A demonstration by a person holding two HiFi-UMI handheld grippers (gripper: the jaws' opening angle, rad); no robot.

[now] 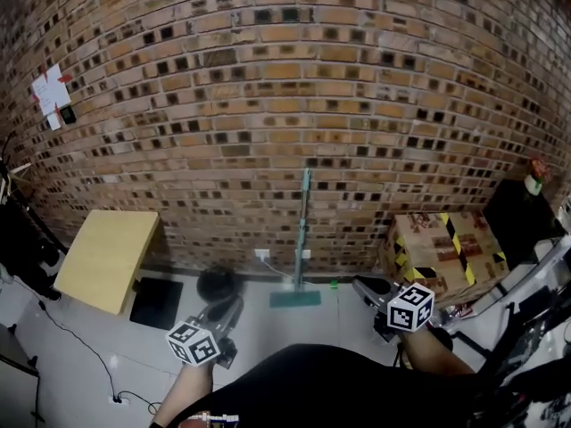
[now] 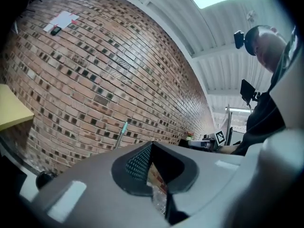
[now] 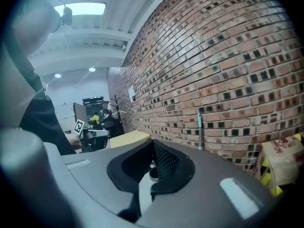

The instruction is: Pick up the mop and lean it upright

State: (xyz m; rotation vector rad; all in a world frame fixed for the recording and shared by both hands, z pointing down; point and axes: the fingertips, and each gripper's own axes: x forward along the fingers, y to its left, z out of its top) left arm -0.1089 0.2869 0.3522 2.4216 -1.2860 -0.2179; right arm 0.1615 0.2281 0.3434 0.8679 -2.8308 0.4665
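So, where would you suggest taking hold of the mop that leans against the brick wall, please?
Probably its thin handle, around mid-height, approached from the room side with jaws either side of the pole: the brick wall blocks the back, and the flat head lies low on the floor.

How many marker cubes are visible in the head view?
2. One cube sits on the left gripper, lower left; the other on the right gripper, lower right. None seems hidden.

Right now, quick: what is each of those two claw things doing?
Left gripper: closed, holding nothing.
Right gripper: closed, holding nothing.
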